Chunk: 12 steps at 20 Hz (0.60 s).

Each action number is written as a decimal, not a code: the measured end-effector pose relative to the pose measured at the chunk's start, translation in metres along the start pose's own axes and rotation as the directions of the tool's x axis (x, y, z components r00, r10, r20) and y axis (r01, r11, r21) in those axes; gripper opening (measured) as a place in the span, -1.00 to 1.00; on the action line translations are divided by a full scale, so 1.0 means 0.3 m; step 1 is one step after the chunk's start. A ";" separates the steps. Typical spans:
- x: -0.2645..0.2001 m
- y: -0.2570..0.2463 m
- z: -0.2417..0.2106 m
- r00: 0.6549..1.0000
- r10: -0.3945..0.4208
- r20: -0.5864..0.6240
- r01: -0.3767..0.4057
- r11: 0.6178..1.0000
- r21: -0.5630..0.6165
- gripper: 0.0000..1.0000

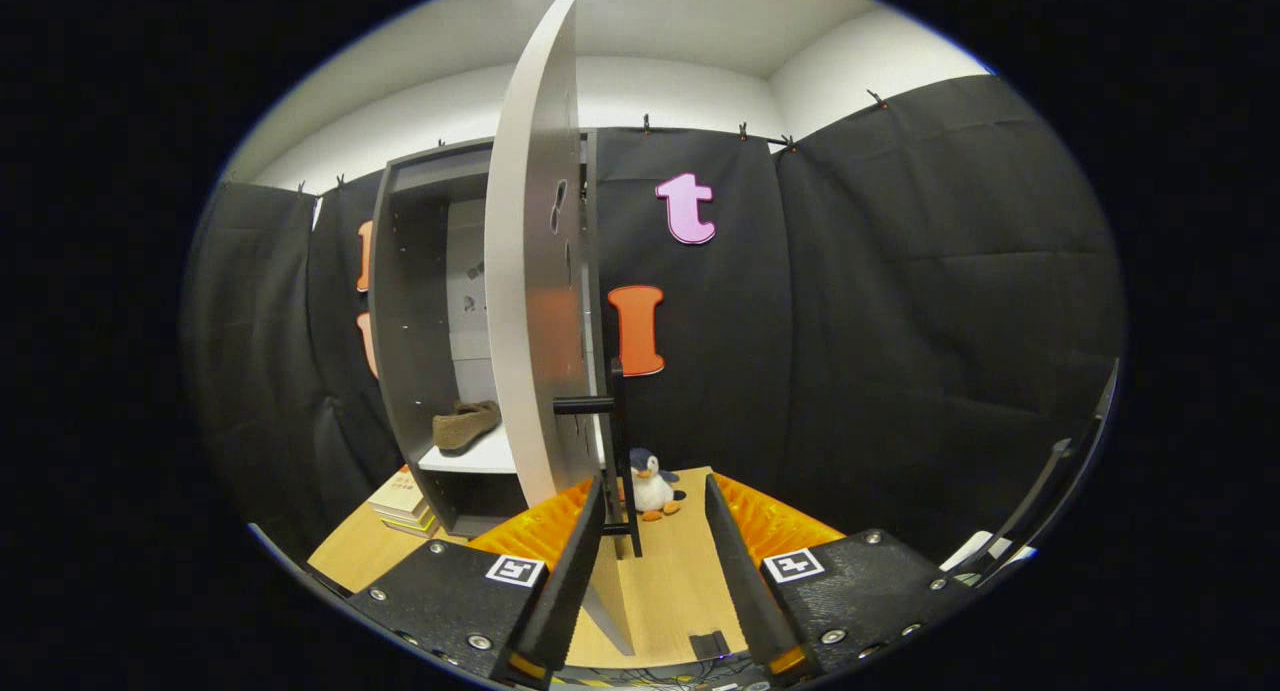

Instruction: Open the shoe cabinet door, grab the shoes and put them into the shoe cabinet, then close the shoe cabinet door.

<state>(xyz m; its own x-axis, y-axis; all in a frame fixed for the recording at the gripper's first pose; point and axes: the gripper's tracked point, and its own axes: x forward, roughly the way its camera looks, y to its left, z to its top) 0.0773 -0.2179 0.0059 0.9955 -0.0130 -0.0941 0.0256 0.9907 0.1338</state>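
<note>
Between the two fingers of the tongs (655,536), spread wide and holding nothing, stands the black bar handle (618,451) of the shoe cabinet door (535,271). Handle sits close by the left finger (575,561); contact cannot be told. Right finger (735,561) stands apart from it, with bare table (670,581) between.

Door: swung open, seen nearly edge-on, running from 12 o'clock down to its bottom corner by the left finger. Free edge faces the tongs.

Shoe cabinet (420,321): dark carcass at 10 o'clock of the tongs, standing on the table. Interior open to view left of the door. One white shelf (480,458) seen, with clear height above it.

Shoe (465,423): count 1, brown, lying on the white shelf inside the cabinet, toe partly hidden behind the door.

Other items:
- Toy penguin (652,486): count 1, upright on the table just beyond the fingertips, at 12 o'clock.
- Books (405,501): one stack at the cabinet's foot, at 10 o'clock; number in stack not clear.

Open room: table surface to the right of the door and handle, out to the black cloth wall.
</note>
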 end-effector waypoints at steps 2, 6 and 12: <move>0.001 0.049 -0.007 0.999 0.045 0.004 -0.045 0.999 0.019 0.30; 0.015 0.165 -0.005 0.991 0.133 0.007 -0.133 0.991 0.008 0.31; 0.052 0.356 -0.014 0.964 0.267 0.004 -0.267 0.964 0.013 0.31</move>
<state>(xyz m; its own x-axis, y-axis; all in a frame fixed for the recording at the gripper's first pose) 0.0951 -0.1119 0.0146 0.9665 0.2515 -0.0507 -0.2401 0.9563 0.1668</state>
